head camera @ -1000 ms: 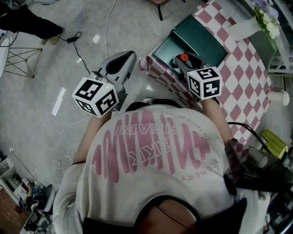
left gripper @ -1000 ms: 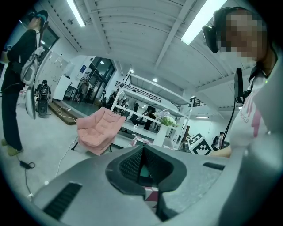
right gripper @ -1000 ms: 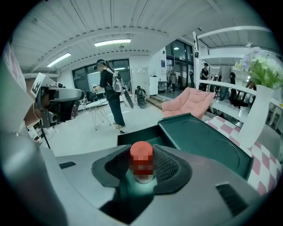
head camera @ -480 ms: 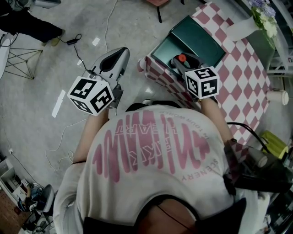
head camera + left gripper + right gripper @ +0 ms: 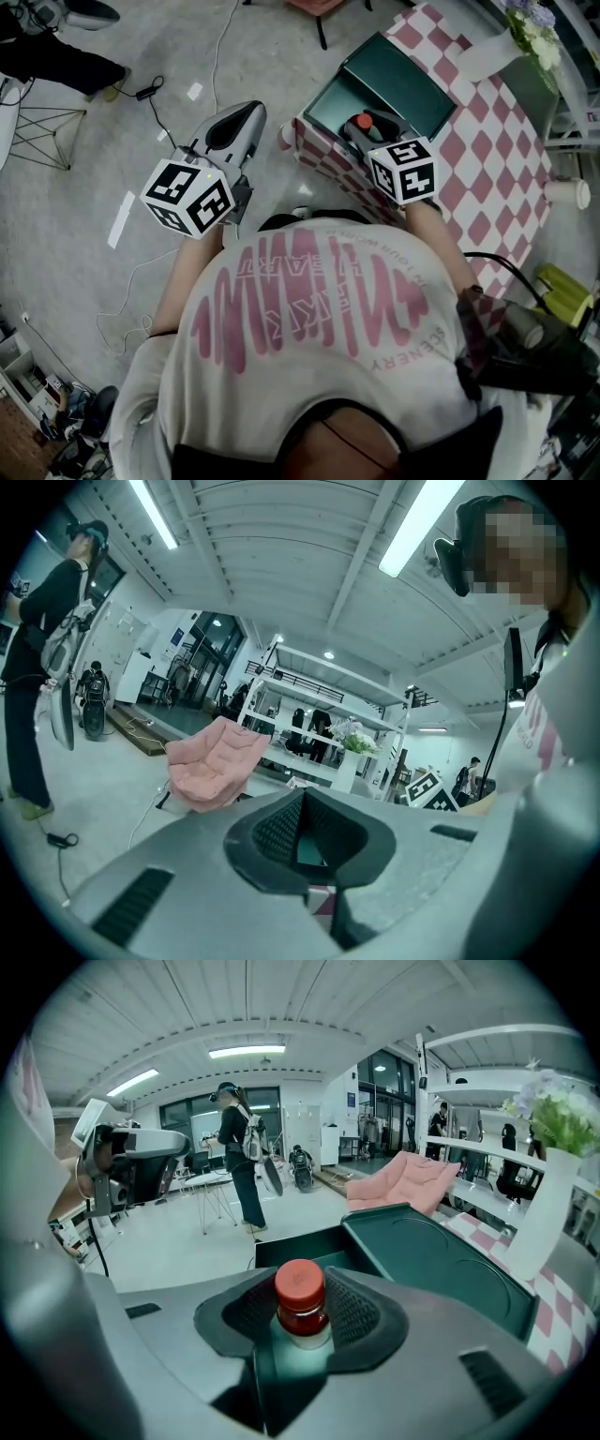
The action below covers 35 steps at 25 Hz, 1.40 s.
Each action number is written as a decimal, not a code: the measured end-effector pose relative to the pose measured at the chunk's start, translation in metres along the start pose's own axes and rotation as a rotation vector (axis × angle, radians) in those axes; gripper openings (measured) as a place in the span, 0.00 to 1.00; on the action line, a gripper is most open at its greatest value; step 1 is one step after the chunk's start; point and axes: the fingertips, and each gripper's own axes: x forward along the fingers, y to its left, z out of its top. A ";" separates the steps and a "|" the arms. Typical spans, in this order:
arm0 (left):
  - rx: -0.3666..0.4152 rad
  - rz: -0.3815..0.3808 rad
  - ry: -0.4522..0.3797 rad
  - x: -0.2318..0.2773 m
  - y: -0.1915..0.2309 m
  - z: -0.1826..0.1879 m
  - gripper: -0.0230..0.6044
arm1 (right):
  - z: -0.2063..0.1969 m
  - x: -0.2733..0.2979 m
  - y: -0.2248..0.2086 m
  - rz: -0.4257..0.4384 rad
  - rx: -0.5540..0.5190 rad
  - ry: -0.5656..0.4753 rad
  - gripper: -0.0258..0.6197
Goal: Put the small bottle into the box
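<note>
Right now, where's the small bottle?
In the right gripper view, the small bottle sits clamped in the right gripper, with the open green box right behind it.

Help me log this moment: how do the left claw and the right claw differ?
The right claw is closed on the small bottle, red cap up; the left claw is shut on nothing. The right claw hangs over the open green box on the checkered table; the left claw is off the table's side, above the floor. Both are the same grey make.
</note>
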 end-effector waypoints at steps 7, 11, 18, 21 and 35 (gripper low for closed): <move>-0.006 -0.007 0.008 0.002 -0.008 -0.005 0.05 | -0.001 0.000 -0.001 0.010 0.006 0.008 0.27; -0.014 -0.011 0.017 0.003 -0.014 -0.010 0.05 | -0.002 0.000 -0.002 0.017 0.010 0.000 0.27; -0.023 0.011 0.029 -0.003 -0.025 -0.022 0.05 | -0.002 0.000 -0.003 0.024 0.012 -0.003 0.28; -0.030 0.039 0.028 -0.009 -0.029 -0.026 0.05 | -0.002 0.000 -0.003 0.033 -0.001 0.019 0.27; -0.118 0.214 -0.037 -0.048 -0.066 -0.046 0.05 | -0.006 -0.002 -0.002 0.102 -0.057 0.022 0.28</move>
